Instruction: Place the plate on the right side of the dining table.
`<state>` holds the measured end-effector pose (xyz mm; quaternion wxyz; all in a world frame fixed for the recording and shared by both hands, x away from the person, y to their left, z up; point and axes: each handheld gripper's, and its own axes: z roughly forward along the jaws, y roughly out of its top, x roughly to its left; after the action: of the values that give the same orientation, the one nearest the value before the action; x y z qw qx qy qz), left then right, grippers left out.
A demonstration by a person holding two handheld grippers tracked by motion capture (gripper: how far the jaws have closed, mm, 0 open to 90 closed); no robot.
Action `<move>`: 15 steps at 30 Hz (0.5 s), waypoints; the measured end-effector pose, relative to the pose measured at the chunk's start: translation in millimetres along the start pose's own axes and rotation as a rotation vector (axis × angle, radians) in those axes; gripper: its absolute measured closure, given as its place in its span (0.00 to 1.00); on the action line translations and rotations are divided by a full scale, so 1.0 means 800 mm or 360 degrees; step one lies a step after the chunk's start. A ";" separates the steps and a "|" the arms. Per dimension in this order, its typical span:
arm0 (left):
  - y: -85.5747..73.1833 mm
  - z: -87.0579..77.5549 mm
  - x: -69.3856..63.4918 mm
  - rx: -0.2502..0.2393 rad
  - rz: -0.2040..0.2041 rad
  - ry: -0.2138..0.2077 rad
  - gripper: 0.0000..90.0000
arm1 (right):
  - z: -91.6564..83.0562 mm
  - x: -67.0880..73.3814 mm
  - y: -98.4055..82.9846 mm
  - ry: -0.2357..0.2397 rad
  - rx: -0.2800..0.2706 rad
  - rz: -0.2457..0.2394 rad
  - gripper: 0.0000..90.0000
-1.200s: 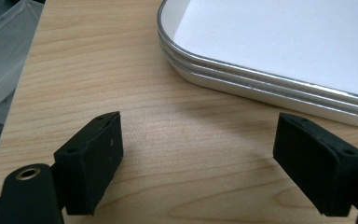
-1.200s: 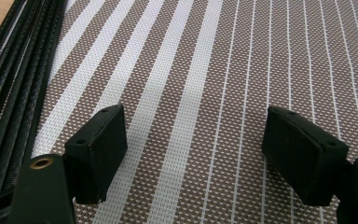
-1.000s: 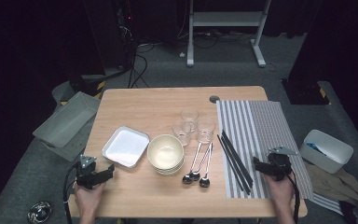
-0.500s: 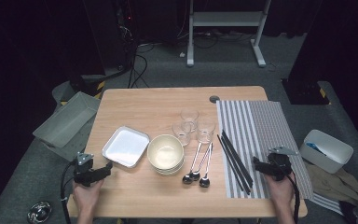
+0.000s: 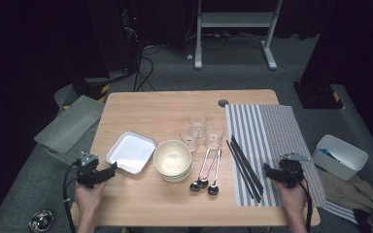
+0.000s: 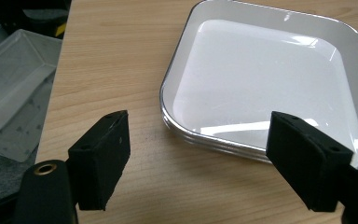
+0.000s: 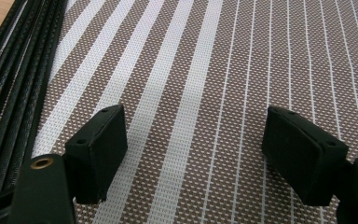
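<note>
Beside white tray, spread hand-held gripper

The square tray is white inside with a thin shiny metal rim and rounded corners, pretty shallow, and it looks like two or three are stacked, going by the layered edges in the left gripper view. It sits flat and empty on the wooden table, toward the left side, just beside the cream bowl. The black chopsticks are a bundle of long thin sticks lying side by side along the left edge of the striped placemat, angled a bit.
</note>
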<state>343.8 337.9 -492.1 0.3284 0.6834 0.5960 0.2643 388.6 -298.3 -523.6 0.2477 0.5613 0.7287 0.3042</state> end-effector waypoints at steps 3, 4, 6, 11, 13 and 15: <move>0.008 0.001 0.000 0.0001 0.0026 -0.0013 0.24 | 0.000 0.000 0.000 0.0000 0.0000 0.0000 0.24; 0.011 0.001 -0.001 -0.0001 0.0029 -0.0016 0.23 | 0.000 0.000 0.000 0.0000 0.0000 -0.0001 0.24; 0.014 0.002 -0.001 0.0001 0.0035 -0.0019 0.23 | 0.000 0.000 0.000 0.0000 0.0000 0.0000 0.24; 0.021 0.005 0.001 0.0037 0.0046 -0.0035 0.25 | 0.000 0.000 0.000 0.0000 0.0000 0.0000 0.24; 0.025 0.006 0.002 0.0041 0.0050 -0.0030 0.26 | 0.000 0.000 0.000 0.0000 0.0000 0.0000 0.24; 0.028 0.007 0.002 0.0038 0.0061 -0.0025 0.27 | 0.000 0.000 0.000 0.0000 0.0000 0.0000 0.24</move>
<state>362.7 337.2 -478.4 0.3197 0.7007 0.5833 0.2580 388.6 -298.3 -523.6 0.2476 0.5613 0.7287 0.3042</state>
